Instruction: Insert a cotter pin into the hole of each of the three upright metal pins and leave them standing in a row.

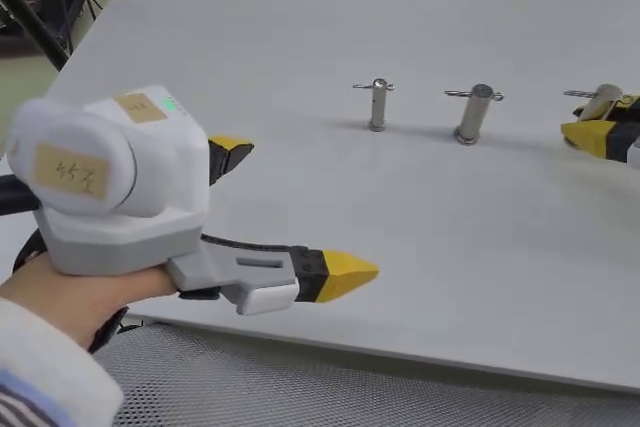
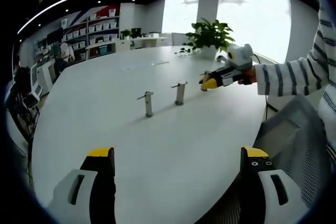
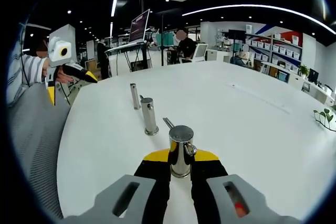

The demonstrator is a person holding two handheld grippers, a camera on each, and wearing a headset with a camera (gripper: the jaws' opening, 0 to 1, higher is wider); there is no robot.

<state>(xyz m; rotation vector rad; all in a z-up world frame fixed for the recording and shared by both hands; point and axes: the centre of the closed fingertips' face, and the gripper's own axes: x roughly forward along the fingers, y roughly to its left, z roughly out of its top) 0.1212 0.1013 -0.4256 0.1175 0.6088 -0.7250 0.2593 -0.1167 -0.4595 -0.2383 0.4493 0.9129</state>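
Head view, 7 o'clock of the row: the left gripper [image 1: 292,212] hovered over the near edge of the white tabletop [image 1: 300,37], yellow-tipped jaws spread wide, nothing between them. The leftmost short steel pin [image 1: 377,107] stood upright with a thin wire cotter pin [image 1: 364,86] through its top. At its 3 o'clock the middle steel pin [image 1: 473,115] stood likewise, crossed by a wire cotter [image 1: 458,94]. Further toward 3 o'clock, the third steel pin [image 1: 600,102], with a cotter wire [image 1: 578,94] through it, seemed to lean slightly. The right gripper [image 3: 181,157] was clamped low on its shank; whether the base touched the table, could not tell. Judgement: seat the base flat, in line with the other two. Part the jaws slowly and evenly. Back straight out toward 6 o'clock in the right gripper view, clear of the cotter's loop.
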